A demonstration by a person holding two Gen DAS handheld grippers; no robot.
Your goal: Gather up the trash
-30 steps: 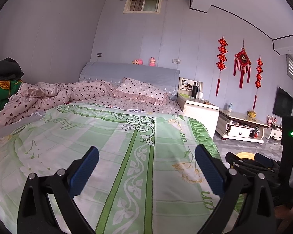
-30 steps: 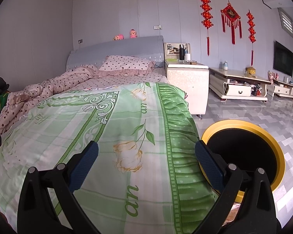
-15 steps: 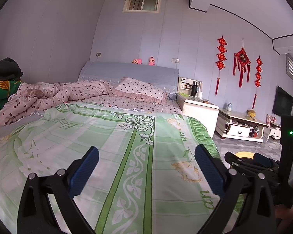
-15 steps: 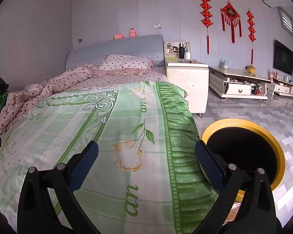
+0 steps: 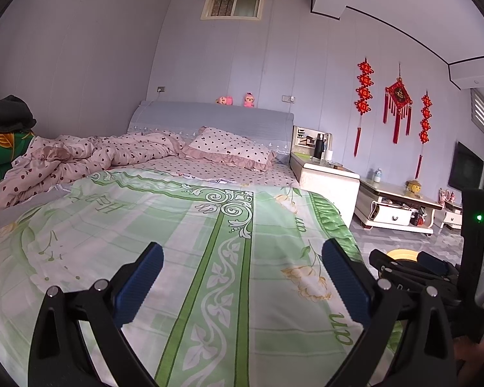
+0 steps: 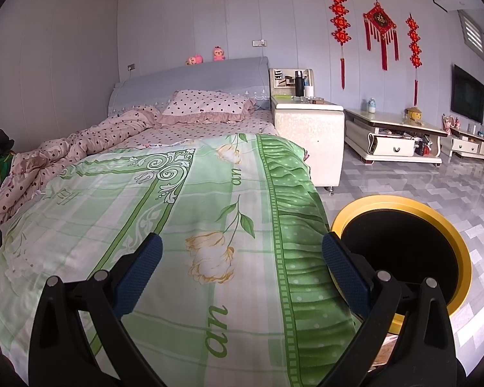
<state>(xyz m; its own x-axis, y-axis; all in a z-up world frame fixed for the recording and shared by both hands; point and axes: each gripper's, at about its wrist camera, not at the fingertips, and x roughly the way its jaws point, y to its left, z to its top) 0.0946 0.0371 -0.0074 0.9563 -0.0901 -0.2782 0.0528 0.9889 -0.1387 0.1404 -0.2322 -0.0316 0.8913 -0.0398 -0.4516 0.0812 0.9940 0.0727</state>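
Observation:
A round bin with a yellow rim [image 6: 464, 245] and a black inside stands on the floor at the bed's right side; a sliver of its rim [image 5: 401, 253] shows in the left wrist view. My left gripper [image 5: 242, 282] is open and empty above the green floral bedspread [image 5: 177, 242]. My right gripper [image 6: 242, 277] is open and empty over the bedspread's right edge [image 6: 293, 225], its right finger in front of the bin. The right gripper's body [image 5: 435, 274] shows at the left view's right edge. I see no loose trash on the bed.
A pink dotted quilt [image 5: 80, 158] and pillow [image 5: 229, 148] lie at the bed's head. A white nightstand [image 6: 306, 135] with a flask stands beside the bed, then a low TV cabinet [image 6: 393, 138]. Grey tiled floor [image 6: 435, 187] lies to the right.
Both views have shifted only slightly; both grippers stay open and empty over the bedspread.

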